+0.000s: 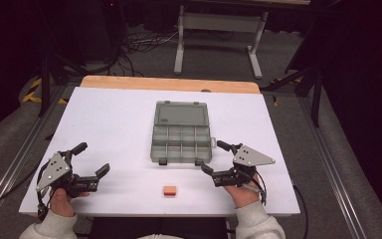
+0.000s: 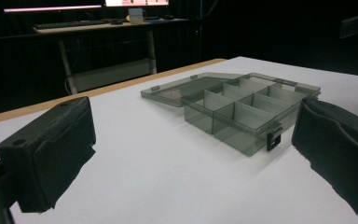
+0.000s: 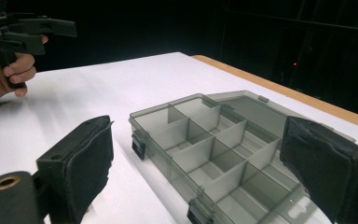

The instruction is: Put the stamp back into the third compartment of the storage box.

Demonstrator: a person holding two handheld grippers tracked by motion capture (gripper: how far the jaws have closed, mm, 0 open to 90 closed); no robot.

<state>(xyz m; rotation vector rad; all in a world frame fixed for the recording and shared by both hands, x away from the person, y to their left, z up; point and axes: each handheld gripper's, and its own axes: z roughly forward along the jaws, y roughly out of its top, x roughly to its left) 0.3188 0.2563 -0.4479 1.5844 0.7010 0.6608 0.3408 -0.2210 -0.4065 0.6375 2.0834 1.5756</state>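
A grey see-through compartment box (image 1: pixel 181 144) lies open at the middle of the white table (image 1: pixel 114 124), its lid (image 1: pixel 181 113) flat behind it. Its compartments look empty in the left gripper view (image 2: pixel 247 107) and the right gripper view (image 3: pixel 205 144). A small orange block (image 1: pixel 169 190) sits near the front edge. My left gripper (image 1: pixel 93 158) rests at the front left, open with nothing between its jaws (image 2: pixel 191 158). My right gripper (image 1: pixel 212 156) is open beside the box's front right corner, with its jaws either side of that corner (image 3: pixel 196 168).
A wooden strip (image 1: pixel 169 83) runs along the table's far edge. Beyond it stand a metal desk frame (image 1: pixel 219 30) and cables on the floor. A hand holding the left gripper (image 3: pixel 28 28) shows at the far left of the right gripper view.
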